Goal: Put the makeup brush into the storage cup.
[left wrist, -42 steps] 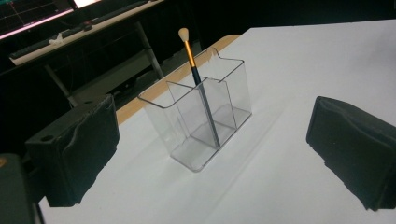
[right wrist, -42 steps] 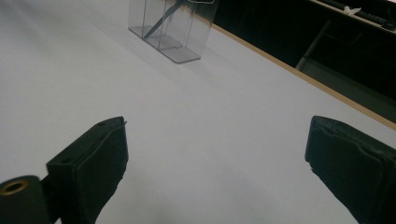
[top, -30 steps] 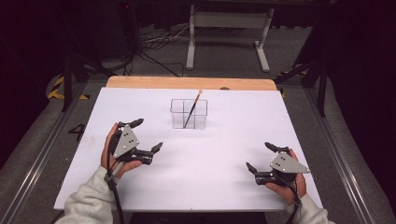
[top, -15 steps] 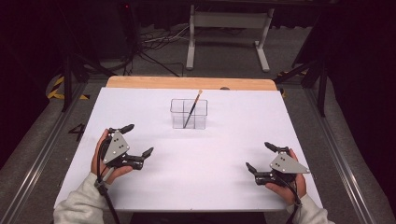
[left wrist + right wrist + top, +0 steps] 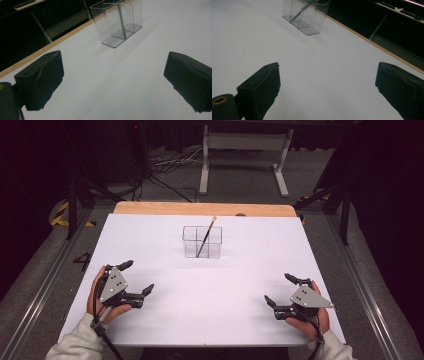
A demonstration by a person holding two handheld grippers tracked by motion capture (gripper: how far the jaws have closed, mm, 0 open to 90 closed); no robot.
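both tongs sit low at the near edge of the white table (image 5: 165, 325), each held in a hand: left gripper (image 5: 136, 277) and right gripper (image 5: 281, 290), jaws spread wide, holding nothing. farther off, between them, a clear box (image 5: 202, 241) holds a leaning brush (image 5: 205, 237), well apart from both.

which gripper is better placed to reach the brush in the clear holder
Left, by a little, as a judgement. The left gripper sits nearer the holder than the right gripper, which rests at the table's near edge. Both are open and empty. The brush leans upright inside.
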